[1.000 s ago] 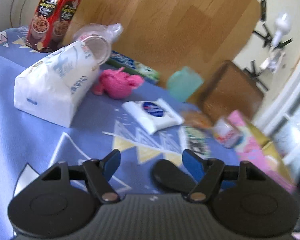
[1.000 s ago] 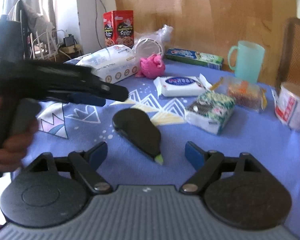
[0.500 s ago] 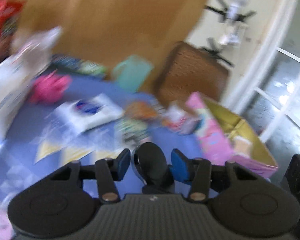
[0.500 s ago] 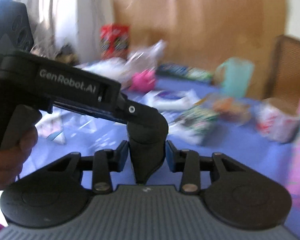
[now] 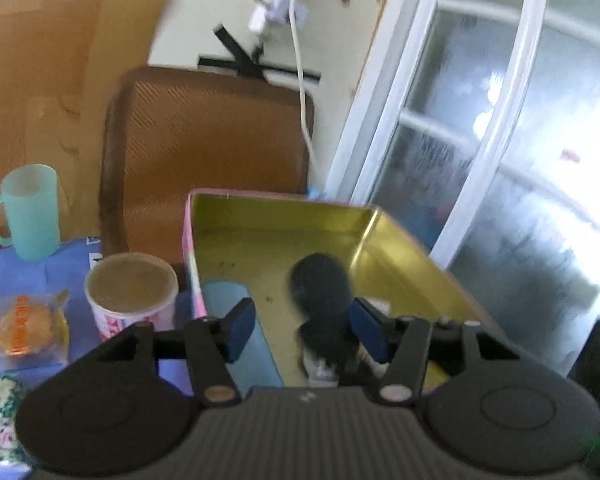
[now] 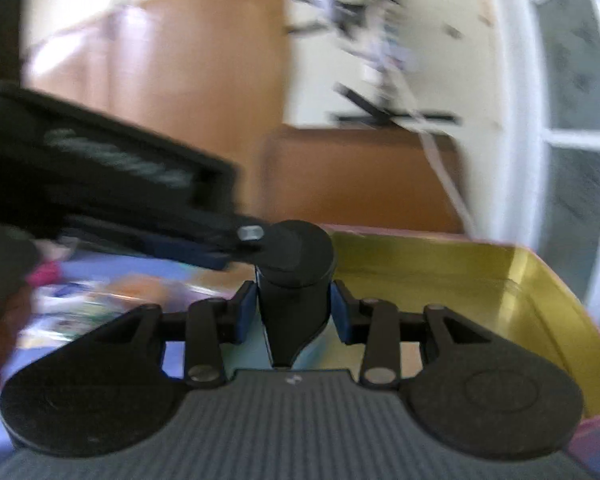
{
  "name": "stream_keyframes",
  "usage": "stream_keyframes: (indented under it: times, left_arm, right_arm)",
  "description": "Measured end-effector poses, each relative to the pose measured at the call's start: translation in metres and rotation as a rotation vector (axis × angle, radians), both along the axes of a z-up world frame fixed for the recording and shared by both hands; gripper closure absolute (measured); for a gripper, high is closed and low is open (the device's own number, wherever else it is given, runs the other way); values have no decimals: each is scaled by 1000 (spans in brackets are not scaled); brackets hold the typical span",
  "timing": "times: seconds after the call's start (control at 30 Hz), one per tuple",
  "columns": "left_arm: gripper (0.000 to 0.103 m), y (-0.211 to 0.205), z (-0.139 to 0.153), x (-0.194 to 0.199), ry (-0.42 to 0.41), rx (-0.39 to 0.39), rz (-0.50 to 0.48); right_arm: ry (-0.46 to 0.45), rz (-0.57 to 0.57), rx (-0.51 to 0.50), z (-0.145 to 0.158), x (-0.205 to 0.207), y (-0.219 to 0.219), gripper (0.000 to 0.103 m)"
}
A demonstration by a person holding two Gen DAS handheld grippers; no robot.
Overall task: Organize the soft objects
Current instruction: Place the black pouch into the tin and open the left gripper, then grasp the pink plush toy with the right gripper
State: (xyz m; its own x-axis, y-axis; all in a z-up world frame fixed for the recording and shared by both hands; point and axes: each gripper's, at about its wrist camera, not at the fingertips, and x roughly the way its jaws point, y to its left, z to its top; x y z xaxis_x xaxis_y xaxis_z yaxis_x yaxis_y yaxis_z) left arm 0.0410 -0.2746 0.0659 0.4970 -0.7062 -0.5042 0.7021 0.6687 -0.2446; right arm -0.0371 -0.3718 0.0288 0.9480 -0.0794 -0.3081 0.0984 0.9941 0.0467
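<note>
Two grippers carry one black pouch (image 6: 294, 280) over the gold tin (image 5: 396, 240). The right gripper (image 6: 294, 312) jaws pinch it firmly; the left gripper (image 5: 302, 326) jaws are opening, the pouch loose between them. Likely step: dropping it in. Next calls for lowering and releasing.

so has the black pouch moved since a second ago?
Yes. The black pouch lay on the blue tablecloth; now the right tongs hold it over the gold-lined box.
</note>
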Motion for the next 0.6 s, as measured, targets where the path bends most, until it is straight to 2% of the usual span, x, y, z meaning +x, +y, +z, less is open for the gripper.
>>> stream_keyframes:
  times: [0.07, 0.13, 0.33, 0.47, 0.6]
  left_arm:
    - [49, -7, -11, -1, 7, 32, 4]
    - [48, 3, -18, -4, 12, 28, 13]
    - [47, 61, -15, -13, -27, -1, 64]
    - [45, 117, -19, -19, -47, 2, 137]
    - [45, 183, -37, -22, -57, 50, 283]
  right_arm:
    - [54, -98, 8, -12, 12, -19, 58]
    - [56, -142, 43, -19, 12, -34, 58]
    - [-30, -205, 156, -10, -11, -51, 58]
    - [-75, -148, 233, 4, -11, -44, 57]
    - [-63, -3, 258, 14, 2, -8, 57]
